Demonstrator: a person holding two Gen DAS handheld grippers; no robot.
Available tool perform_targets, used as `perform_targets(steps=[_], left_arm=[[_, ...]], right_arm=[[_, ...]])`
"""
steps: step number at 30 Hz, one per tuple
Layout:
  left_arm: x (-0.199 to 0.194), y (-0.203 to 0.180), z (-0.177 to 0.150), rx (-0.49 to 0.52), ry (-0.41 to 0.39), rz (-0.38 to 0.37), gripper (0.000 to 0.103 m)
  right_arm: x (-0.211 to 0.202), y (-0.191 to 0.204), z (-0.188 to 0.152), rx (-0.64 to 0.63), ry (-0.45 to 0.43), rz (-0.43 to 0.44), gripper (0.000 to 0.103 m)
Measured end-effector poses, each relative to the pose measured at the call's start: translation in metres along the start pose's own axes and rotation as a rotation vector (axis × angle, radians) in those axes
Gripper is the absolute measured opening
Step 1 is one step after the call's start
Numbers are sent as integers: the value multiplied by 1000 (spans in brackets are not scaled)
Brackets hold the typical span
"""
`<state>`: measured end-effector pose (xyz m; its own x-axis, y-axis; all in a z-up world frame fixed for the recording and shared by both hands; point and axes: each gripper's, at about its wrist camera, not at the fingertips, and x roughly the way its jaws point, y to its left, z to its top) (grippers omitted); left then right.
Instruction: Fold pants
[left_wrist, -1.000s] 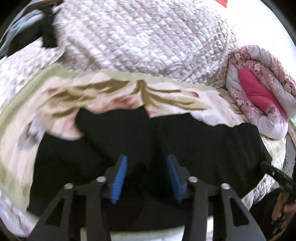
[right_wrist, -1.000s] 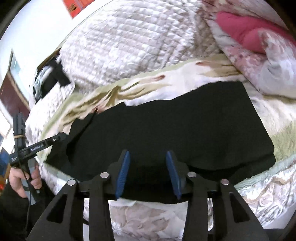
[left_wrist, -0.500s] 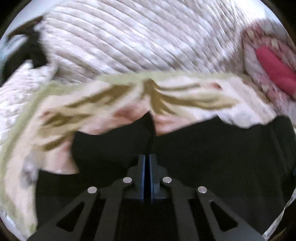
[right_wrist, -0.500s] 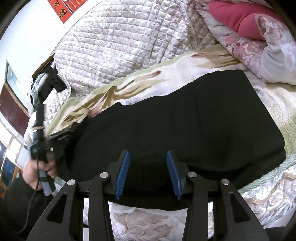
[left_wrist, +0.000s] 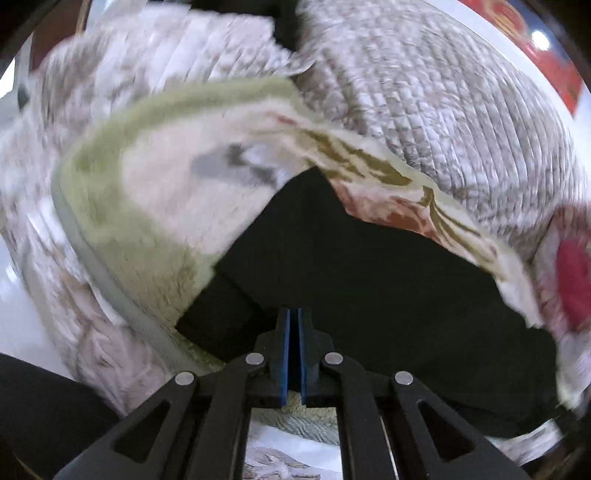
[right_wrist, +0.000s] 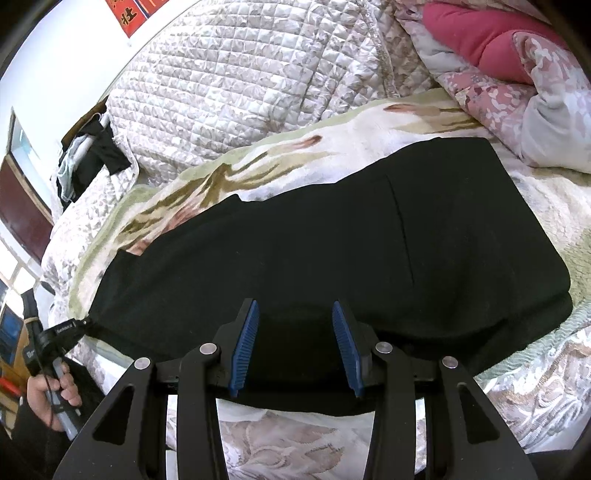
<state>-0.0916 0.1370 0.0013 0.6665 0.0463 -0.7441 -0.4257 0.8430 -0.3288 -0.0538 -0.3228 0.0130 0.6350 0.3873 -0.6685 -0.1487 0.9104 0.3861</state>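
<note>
Black pants (right_wrist: 332, 251) lie folded lengthwise across a fleece blanket on the bed; they also show in the left wrist view (left_wrist: 369, 280). My left gripper (left_wrist: 294, 314) is shut at the pants' left end, its blue pads pressed together over the black cloth; whether cloth is pinched between them is not clear. In the right wrist view the left gripper's tip (right_wrist: 83, 323) meets the pants' left corner. My right gripper (right_wrist: 295, 314) is open and empty, hovering over the near edge of the pants at mid-length.
A cream and green fleece blanket (right_wrist: 258, 162) covers the bed, with a quilted white cover (right_wrist: 240, 85) behind. A rolled pink floral duvet (right_wrist: 517, 74) lies at the right. Dark clothes (right_wrist: 92, 158) hang at the back left. The bed's near edge (right_wrist: 295, 443) is below.
The left gripper shut, then swung left to the pants' left end, now pointing right along them. The right gripper stayed open over the near edge, shifting only slightly.
</note>
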Motion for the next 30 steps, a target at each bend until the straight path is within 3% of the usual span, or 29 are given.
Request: perform_targets(steps=[2,4,6,10,16,21,27,29,30], left_arm=[[0,2,3,-22,-7,-28,12],[0,4,1,-46,-7,-72,29],[0,3,1,-51,-4,-102,37],[8,-2,8,-33,1,-80,38],[3,-9,3,3,-5,23,38],[10,-3,9,-27,-5,-9,40],[18,1,18,-66,-11,-40,39],[21,1,20,-69,-14,-40,38],[22,0,21,-65,-17,-27,30]], right_arm=[[-3,-1,-2,4,-5,-3,43],[-6,-4,-4,17,-9,-5,43],[-11,-8,-8,40,-13,-5,43],[-18,-16,-20,95,-12,-11,51],[-33,-25,-27,164,-54,-83,54],[-30,-42,-23,258,-60,-107,54],[-41,-56,-15,321,-132,-144,54],[-39,-64,-11,344,-137,-146,54],[-39,-67,-9,351,-142,-141,54]])
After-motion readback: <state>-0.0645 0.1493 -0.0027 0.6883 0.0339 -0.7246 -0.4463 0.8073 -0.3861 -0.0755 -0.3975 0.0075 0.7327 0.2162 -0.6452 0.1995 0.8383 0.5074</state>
